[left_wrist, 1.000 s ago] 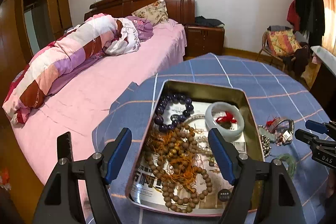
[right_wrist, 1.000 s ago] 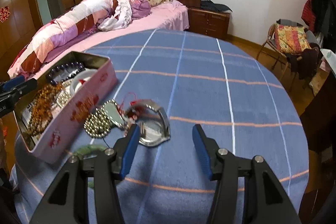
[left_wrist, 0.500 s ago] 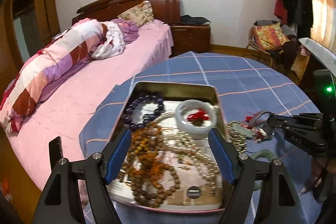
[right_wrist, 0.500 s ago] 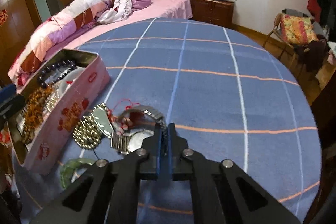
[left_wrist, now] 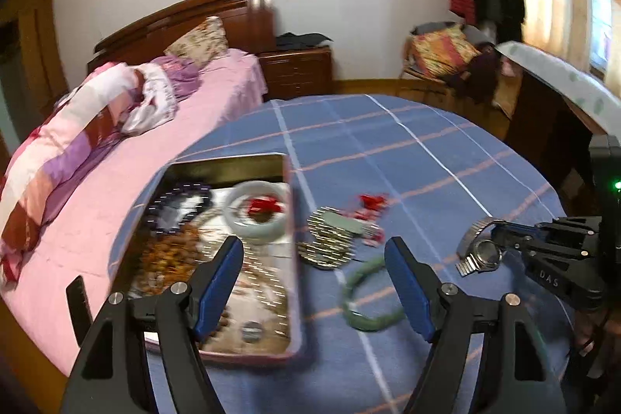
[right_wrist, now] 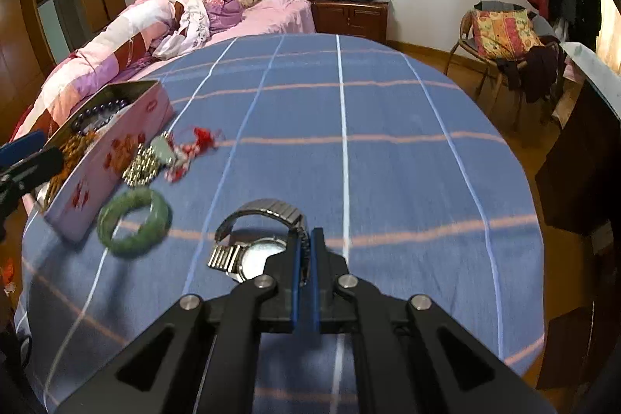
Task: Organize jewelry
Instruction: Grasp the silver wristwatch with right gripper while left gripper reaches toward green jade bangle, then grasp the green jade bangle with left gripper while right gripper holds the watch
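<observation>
Right tool (right_wrist: pixel 306 258) pinched on the watch (right_wrist: pixel 259 251) band, watch just above the desk (right_wrist: pixel 388 161), right of the tin (right_wrist: pixel 112 142). Band loop arches away from the tool; long axis roughly across the view. Step, judged: carry watch to tin. Next: lift, swing left over the green bangle (right_wrist: pixel 134 222). Left tool (left_wrist: pixel 314 282) gapes, empty.

A pink bed (right_wrist: pixel 271 14) lies at ten o'clock, a nightstand (right_wrist: pixel 351 16) at twelve, a cluttered chair (right_wrist: pixel 500 33) at two
</observation>
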